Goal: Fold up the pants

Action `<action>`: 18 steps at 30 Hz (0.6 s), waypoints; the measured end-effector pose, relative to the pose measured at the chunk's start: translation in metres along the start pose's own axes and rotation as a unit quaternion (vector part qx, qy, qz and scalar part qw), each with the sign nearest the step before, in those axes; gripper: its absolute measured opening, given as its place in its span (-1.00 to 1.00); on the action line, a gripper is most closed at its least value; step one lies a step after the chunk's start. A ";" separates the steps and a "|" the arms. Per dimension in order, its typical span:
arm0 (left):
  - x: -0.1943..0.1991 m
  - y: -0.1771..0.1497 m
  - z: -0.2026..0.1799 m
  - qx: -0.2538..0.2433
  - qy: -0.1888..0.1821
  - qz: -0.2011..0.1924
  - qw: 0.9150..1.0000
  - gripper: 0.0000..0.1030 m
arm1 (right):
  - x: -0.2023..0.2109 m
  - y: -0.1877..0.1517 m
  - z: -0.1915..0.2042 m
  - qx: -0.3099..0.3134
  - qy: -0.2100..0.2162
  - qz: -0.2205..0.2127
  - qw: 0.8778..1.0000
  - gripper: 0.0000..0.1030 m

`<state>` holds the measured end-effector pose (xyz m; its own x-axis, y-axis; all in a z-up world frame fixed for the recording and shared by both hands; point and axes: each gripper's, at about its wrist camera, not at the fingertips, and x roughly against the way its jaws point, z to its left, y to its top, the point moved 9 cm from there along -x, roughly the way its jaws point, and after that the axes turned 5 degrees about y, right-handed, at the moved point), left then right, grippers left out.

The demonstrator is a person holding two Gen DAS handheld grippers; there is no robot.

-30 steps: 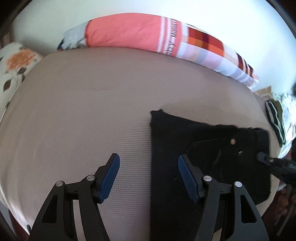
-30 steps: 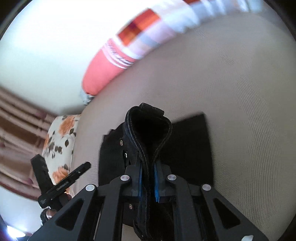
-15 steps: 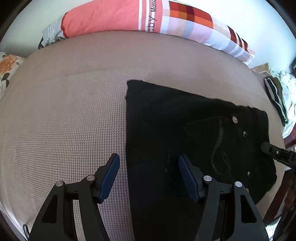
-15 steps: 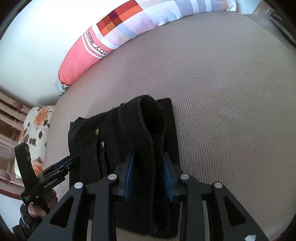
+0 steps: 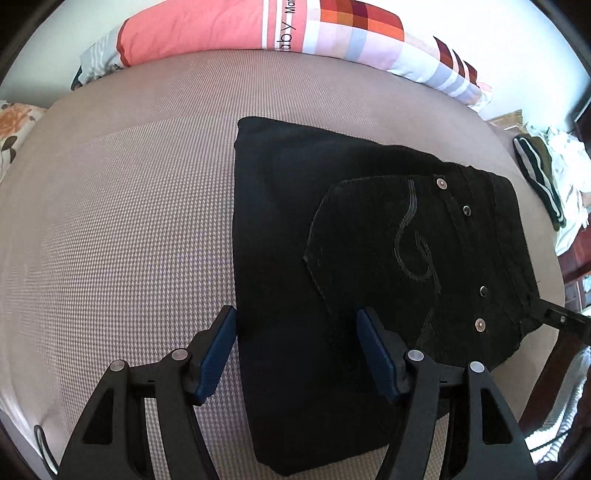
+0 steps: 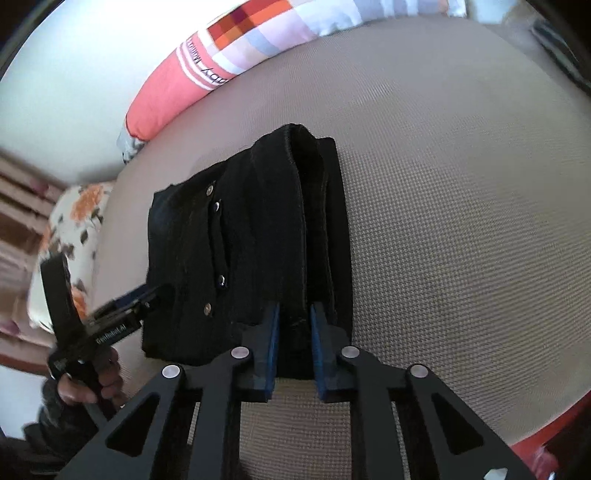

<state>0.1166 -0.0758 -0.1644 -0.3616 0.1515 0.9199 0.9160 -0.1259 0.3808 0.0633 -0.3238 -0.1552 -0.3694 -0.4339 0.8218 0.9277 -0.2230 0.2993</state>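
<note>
The pants (image 5: 332, 258) run under the left gripper (image 5: 295, 354) and off the bottom edge there. In the right wrist view the left gripper's tip (image 6: 147, 295) looks smeared, and the hand (image 6: 88, 387) holding it is perhaps half lost at the rim.

Both grippers were black frames with blue pads (image 5: 216, 352) and silver screws (image 6: 239, 352). One handle carried white lettering (image 6: 110, 334).

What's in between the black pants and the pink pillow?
Nothing. In the left wrist view only bare beige bed stretches between the pants and the pillow. The right wrist view shows the same bare strip.
</note>
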 end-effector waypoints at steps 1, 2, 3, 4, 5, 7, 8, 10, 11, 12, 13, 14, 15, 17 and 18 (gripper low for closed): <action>0.000 -0.001 -0.001 0.000 0.001 0.000 1.000 0.31 | 0.001 -0.001 0.002 0.003 -0.005 -0.001 1.000 -0.75; 0.000 -0.001 -0.002 0.001 0.001 0.000 1.000 0.31 | 0.004 -0.001 0.003 0.006 -0.009 -0.004 1.000 -0.76; 0.000 -0.002 -0.003 0.001 0.001 0.001 1.000 0.31 | 0.005 -0.002 0.005 0.008 -0.012 -0.007 1.000 -0.77; 0.001 -0.003 -0.004 0.000 0.001 0.001 1.000 0.31 | 0.007 -0.003 0.007 0.008 -0.014 -0.008 1.000 -0.77; 0.001 -0.004 -0.005 -0.001 0.002 0.001 1.000 0.31 | 0.009 -0.005 0.007 0.007 -0.015 -0.007 1.000 -0.77; 0.001 -0.006 -0.008 -0.006 0.005 -0.002 1.000 0.31 | 0.009 -0.007 0.009 0.012 -0.019 -0.008 1.000 -0.78; 0.000 -0.007 -0.009 -0.008 0.008 -0.002 1.000 0.31 | 0.008 -0.009 0.009 0.010 -0.019 -0.006 1.000 -0.78; -0.001 -0.010 -0.010 -0.013 0.011 -0.005 1.000 0.33 | 0.004 -0.010 0.006 0.002 -0.017 -0.003 1.000 -0.78; -0.002 -0.010 -0.011 -0.015 0.013 -0.006 1.000 0.33 | 0.001 -0.011 0.005 0.000 -0.020 -0.002 1.000 -0.78; -0.003 -0.011 -0.011 -0.014 0.013 -0.006 1.000 0.34 | -0.003 -0.011 0.002 -0.003 -0.021 0.001 1.000 -0.78; -0.004 -0.011 -0.011 -0.013 0.012 -0.006 1.000 0.35 | -0.006 -0.011 -0.001 -0.008 -0.022 0.003 1.000 -0.78; -0.005 -0.011 -0.011 -0.012 0.011 -0.006 1.000 0.35 | -0.008 -0.011 -0.003 -0.010 -0.021 0.004 1.000 -0.78; -0.005 -0.011 -0.010 -0.011 0.010 -0.005 1.000 0.35 | -0.009 -0.011 -0.003 -0.009 -0.021 0.005 1.000 -0.78; -0.005 -0.012 -0.010 -0.009 0.007 -0.004 1.000 0.36 | -0.010 -0.010 -0.003 -0.008 -0.020 0.006 1.000 -0.78; -0.005 -0.012 -0.010 -0.007 0.006 -0.003 1.000 0.37 | -0.010 -0.010 -0.002 -0.007 -0.020 0.007 1.000 -0.77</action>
<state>0.1056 -0.0843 -0.1730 -0.3695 0.1412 0.9184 0.9111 -0.1390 0.3880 0.0577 -0.3192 -0.1671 -0.3539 -0.4013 0.8448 0.9318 -0.2292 0.2815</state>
